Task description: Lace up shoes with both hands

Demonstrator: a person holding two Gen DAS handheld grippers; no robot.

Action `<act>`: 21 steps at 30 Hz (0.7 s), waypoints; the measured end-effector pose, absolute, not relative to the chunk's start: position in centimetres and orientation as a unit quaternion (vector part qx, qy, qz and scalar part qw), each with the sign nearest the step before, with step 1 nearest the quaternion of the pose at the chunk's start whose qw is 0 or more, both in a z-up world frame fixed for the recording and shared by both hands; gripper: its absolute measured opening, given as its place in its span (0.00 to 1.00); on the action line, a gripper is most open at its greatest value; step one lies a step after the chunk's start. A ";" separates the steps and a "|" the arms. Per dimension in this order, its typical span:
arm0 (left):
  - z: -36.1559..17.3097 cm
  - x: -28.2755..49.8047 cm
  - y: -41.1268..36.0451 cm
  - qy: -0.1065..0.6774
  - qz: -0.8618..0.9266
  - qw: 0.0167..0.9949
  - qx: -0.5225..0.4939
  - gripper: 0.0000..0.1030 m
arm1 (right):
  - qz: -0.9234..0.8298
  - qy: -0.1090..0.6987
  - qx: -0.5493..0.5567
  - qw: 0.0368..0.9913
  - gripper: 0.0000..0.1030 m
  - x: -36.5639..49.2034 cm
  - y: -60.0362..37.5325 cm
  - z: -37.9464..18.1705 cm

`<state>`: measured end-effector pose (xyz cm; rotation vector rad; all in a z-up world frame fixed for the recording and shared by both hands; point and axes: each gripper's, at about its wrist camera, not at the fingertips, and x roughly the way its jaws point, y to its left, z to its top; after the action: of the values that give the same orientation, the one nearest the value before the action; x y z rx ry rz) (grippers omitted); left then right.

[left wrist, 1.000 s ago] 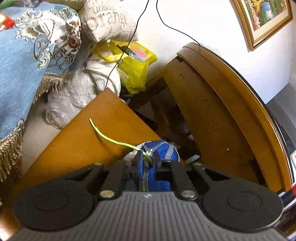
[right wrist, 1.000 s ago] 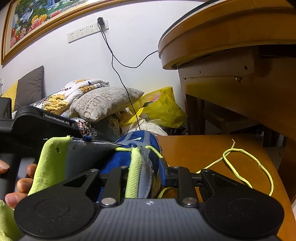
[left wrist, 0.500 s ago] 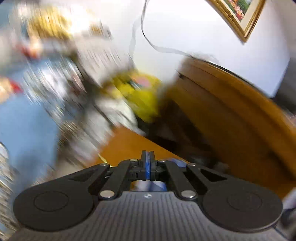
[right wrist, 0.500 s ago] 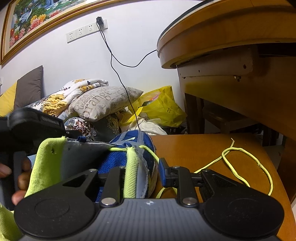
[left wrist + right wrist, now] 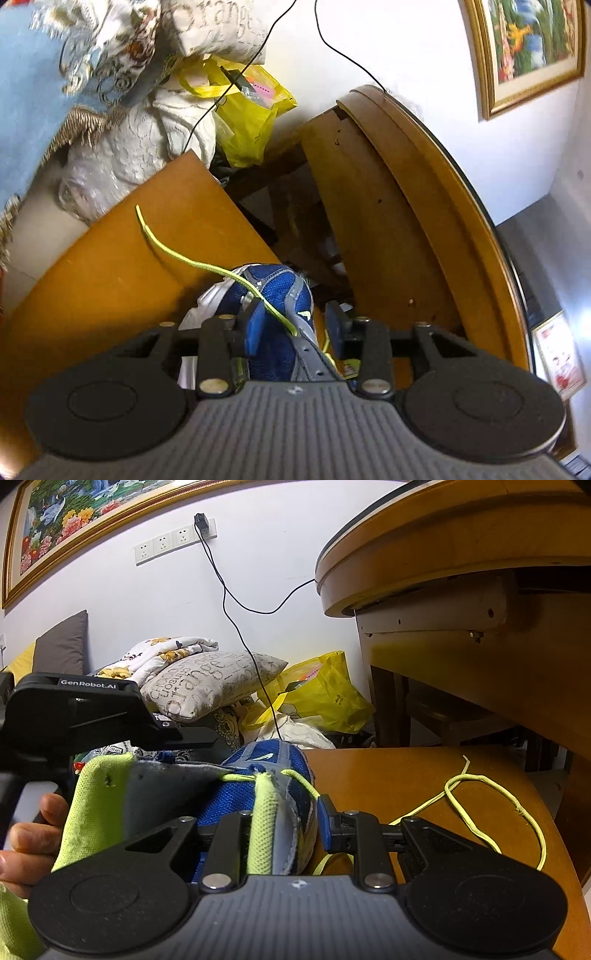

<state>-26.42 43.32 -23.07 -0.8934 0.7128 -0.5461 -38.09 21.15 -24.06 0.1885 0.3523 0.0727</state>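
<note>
Orange-brown wooden table — blue shoe, loose yellow-green lace on it

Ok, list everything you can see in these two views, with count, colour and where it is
Shoe: one, blue and grey, lime lining, on the low table.
Lace: one, lime, both ends trailing from the shoe across the low table.
Low table: one, orange-brown wood.
Round table: one, wood, beside the low table.
Yellow bag: one, at the wall.
Printed pillow: one, beige, on the bedding pile.
Black cable: one, from the wall sockets.
Framed painting: one, gold frame.
Left gripper: open over the shoe.
Right gripper: astride the shoe's eyelet edge.
Hand: one, holding the left gripper.
</note>
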 end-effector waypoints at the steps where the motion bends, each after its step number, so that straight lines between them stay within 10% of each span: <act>1: -23.3 -26.3 43.2 0.332 -0.259 0.802 -0.424 0.36 | 0.036 0.174 0.093 0.980 0.24 -38.1 21.2 -24.1; 12: -24.0 -25.8 43.5 0.340 -0.264 0.786 -0.444 0.02 | 0.036 0.170 0.080 0.982 0.24 -37.3 20.6 -23.8; 21: -21.1 -27.8 42.0 0.286 -0.211 0.882 -0.311 0.01 | 0.035 0.172 0.084 0.981 0.24 -36.3 19.8 -23.9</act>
<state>-27.80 42.02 -21.09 -0.6468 0.5956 -0.4400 -36.28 19.84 -23.88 0.1700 0.3471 0.0705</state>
